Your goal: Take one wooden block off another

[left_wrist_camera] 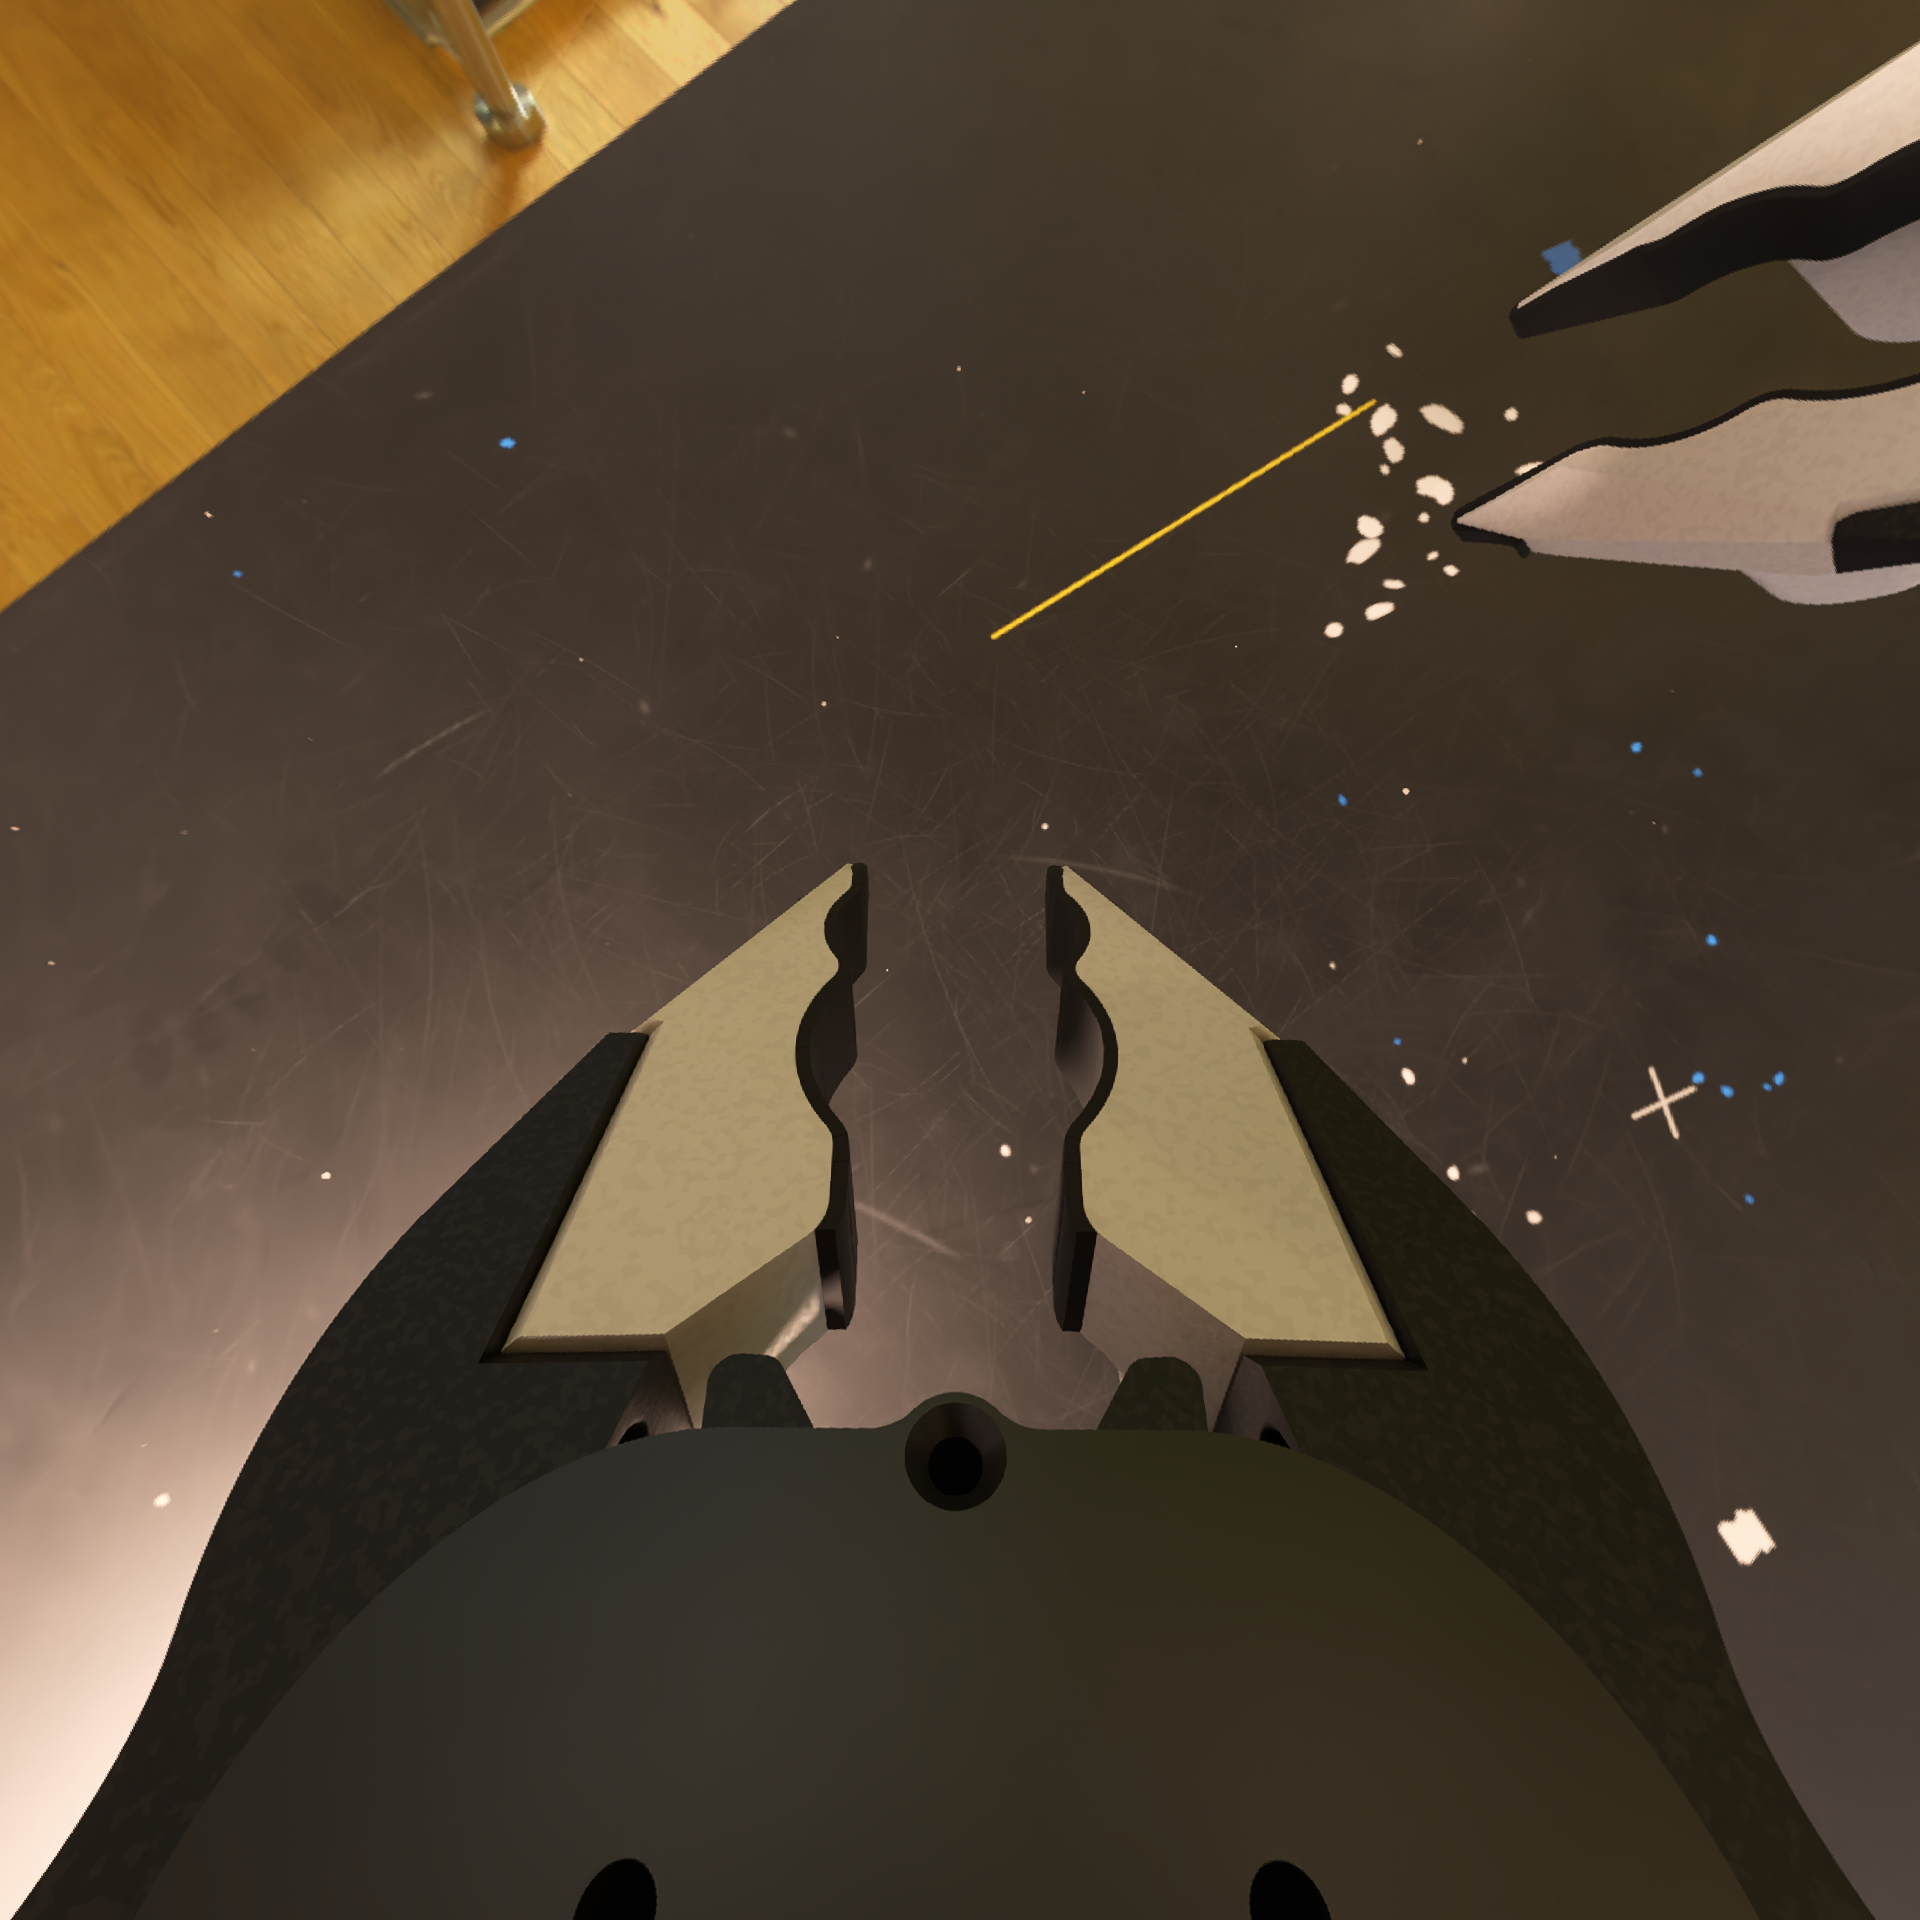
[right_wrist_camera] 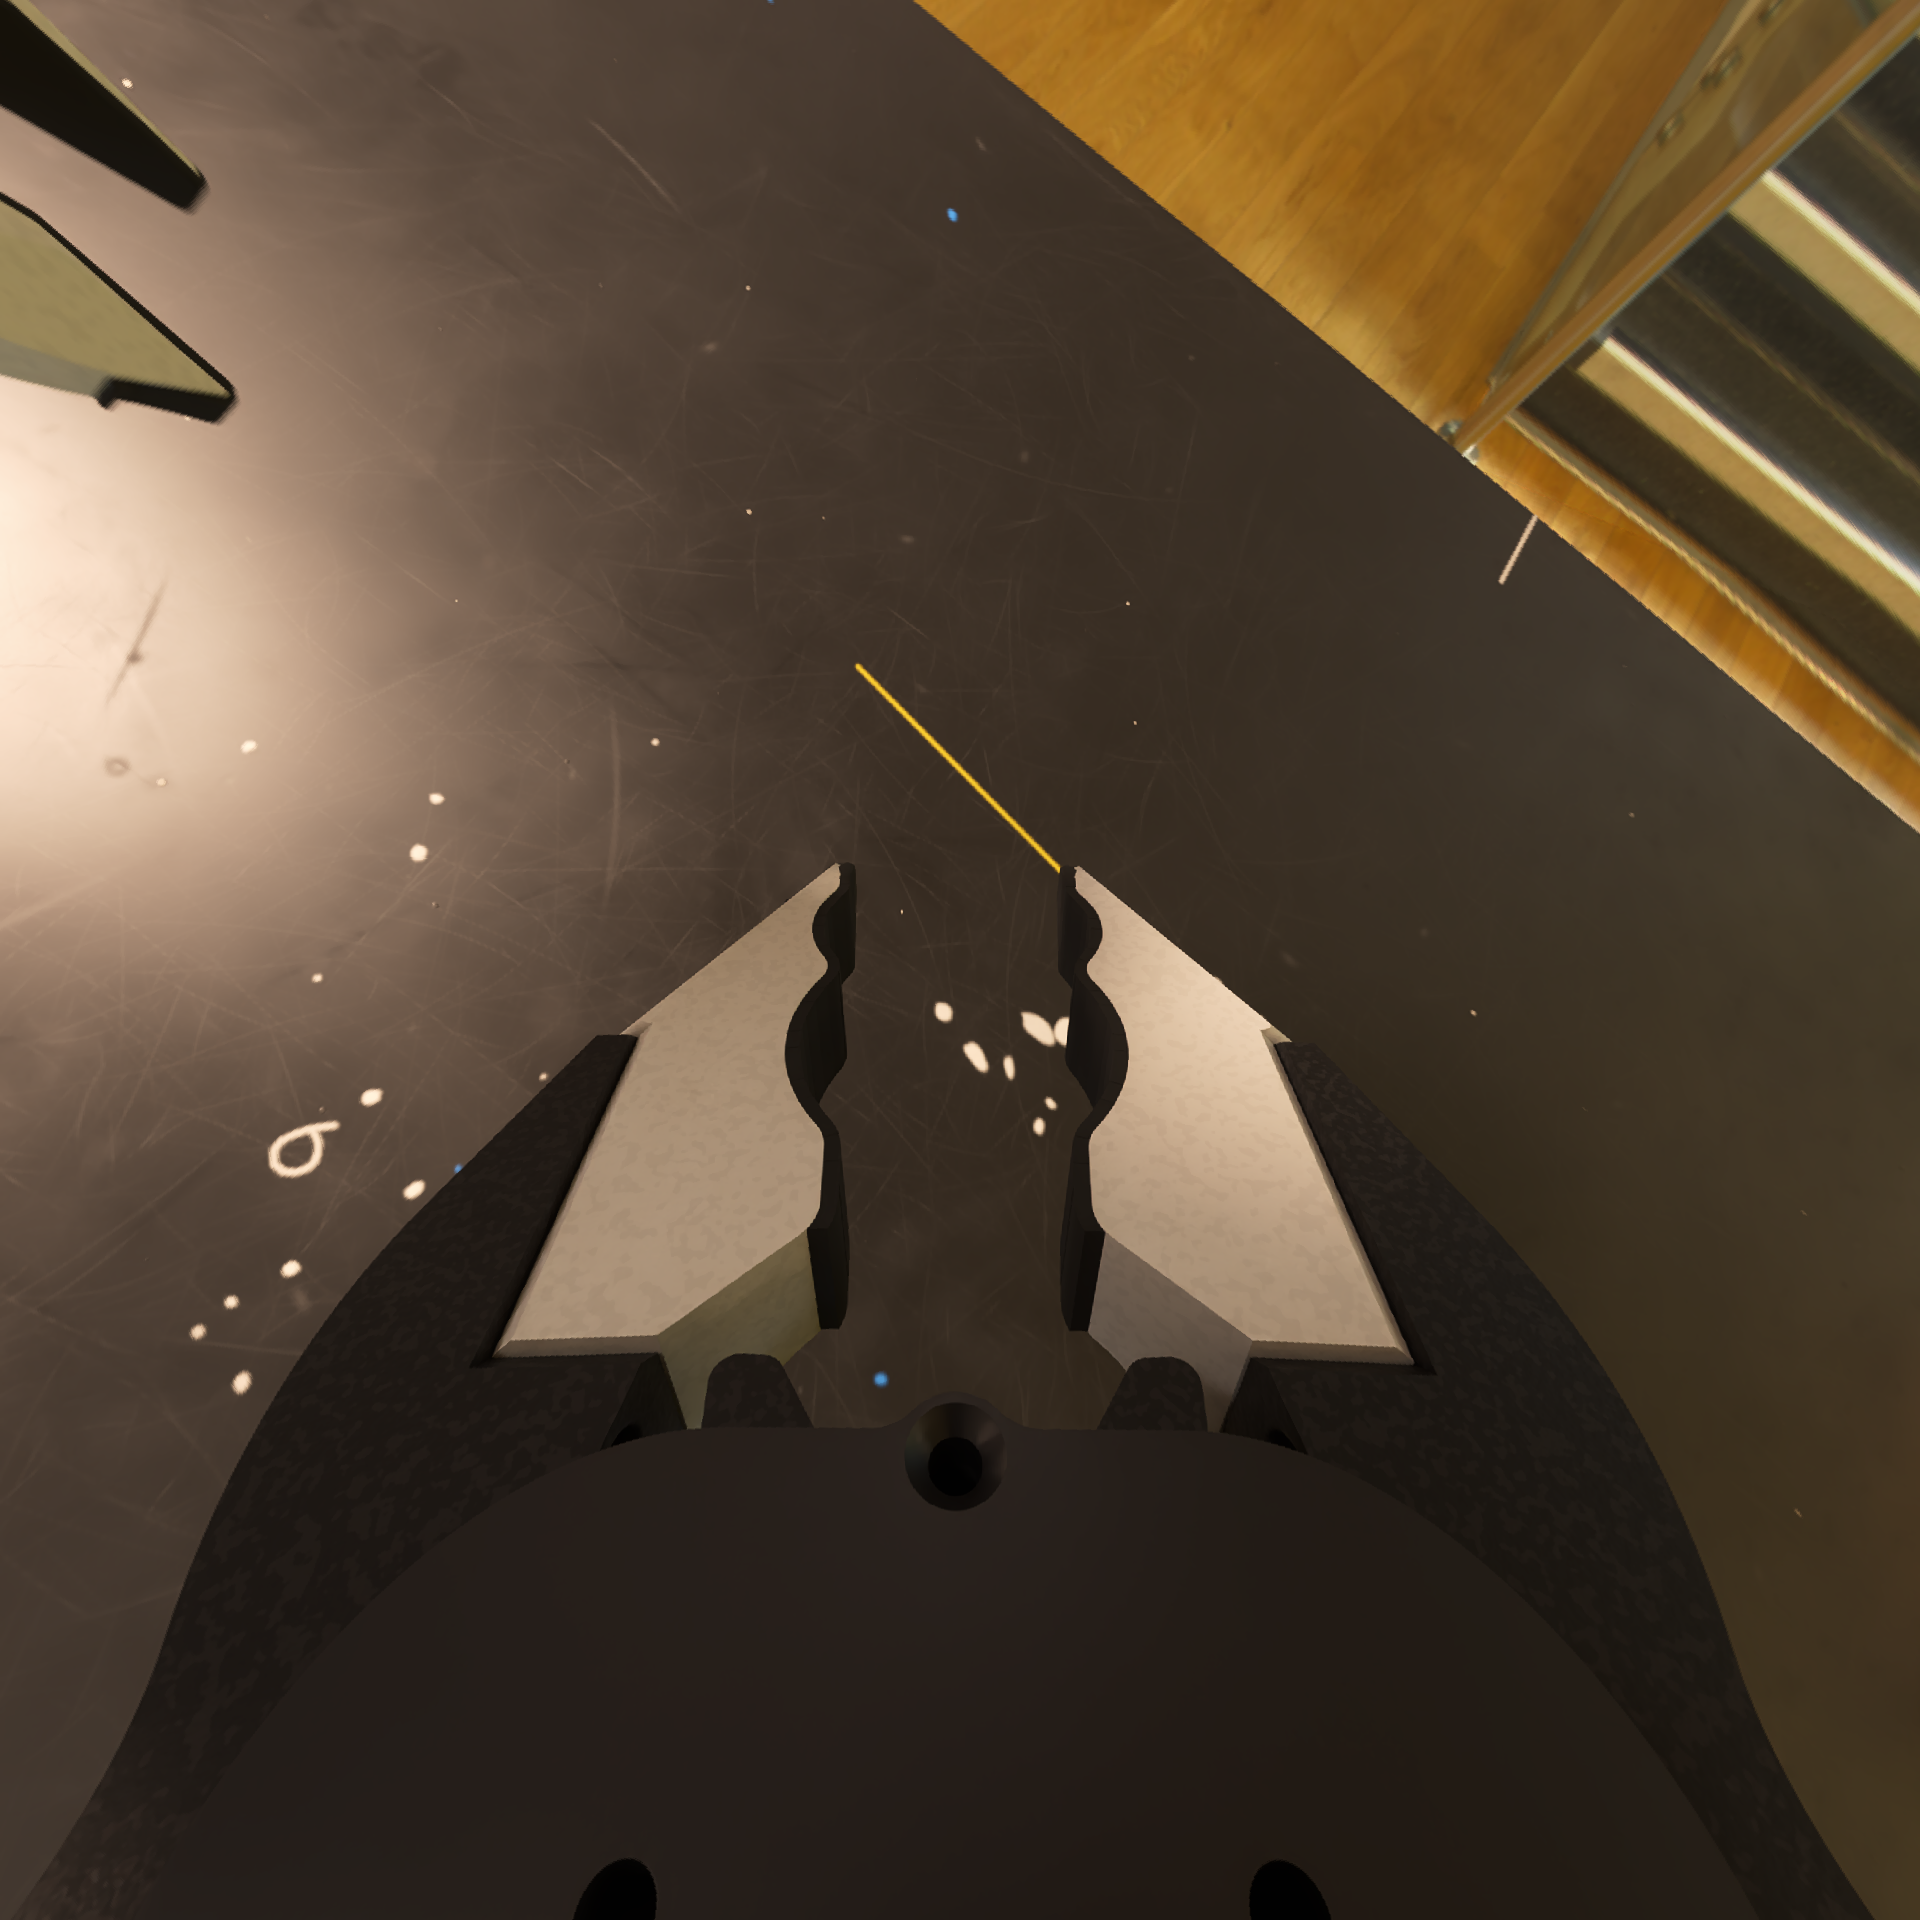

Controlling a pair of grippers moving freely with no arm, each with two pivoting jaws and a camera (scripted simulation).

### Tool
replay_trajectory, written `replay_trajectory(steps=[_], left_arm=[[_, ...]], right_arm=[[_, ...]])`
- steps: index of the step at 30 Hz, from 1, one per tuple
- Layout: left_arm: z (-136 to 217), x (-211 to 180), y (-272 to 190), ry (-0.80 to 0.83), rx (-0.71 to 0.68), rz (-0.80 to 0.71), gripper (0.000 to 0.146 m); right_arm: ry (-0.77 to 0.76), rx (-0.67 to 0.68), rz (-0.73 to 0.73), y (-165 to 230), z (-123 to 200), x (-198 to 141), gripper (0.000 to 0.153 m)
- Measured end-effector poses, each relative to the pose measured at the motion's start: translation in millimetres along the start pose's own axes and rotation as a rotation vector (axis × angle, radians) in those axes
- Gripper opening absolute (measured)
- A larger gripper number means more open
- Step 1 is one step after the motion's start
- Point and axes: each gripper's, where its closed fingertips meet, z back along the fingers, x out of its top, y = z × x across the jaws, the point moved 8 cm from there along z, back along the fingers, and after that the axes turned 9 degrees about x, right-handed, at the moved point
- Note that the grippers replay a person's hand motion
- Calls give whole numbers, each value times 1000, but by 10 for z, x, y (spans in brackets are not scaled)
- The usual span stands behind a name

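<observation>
No wooden block shows in either view. My left gripper is open and empty above the dark scratched table. My right gripper is open and empty above the same table. In the left wrist view the right gripper shows at the upper right with its fingers apart. In the right wrist view the left gripper shows at the upper left. A thin yellow line lies on the table between the two grippers; in the right wrist view it runs up to my right fingertip.
White paint specks dot the table near the right gripper, also seen under it. The table edge meets a wooden floor at the upper left, with a metal leg. A metal frame stands on the floor.
</observation>
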Motion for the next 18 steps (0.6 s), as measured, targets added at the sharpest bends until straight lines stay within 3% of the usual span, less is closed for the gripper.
replay_trajectory(steps=[4, 9, 14, 18], left_arm=[[231, 12, 109, -50, 24, -9, 44], [788, -125, 403, -135, 50, 42, 49], [1182, -808, 861, 181, 277, 124, 51], [1188, -1359, 1181, 401, 254, 296, 46]], right_arm=[[-4, -48, -6, 29, 162, 34, 41], [-99, -70, 20, 87, 515, 111, 46], [-182, -93, 24, 78, 858, 117, 46], [-200, -96, 7, 15, 1000, 74, 46]])
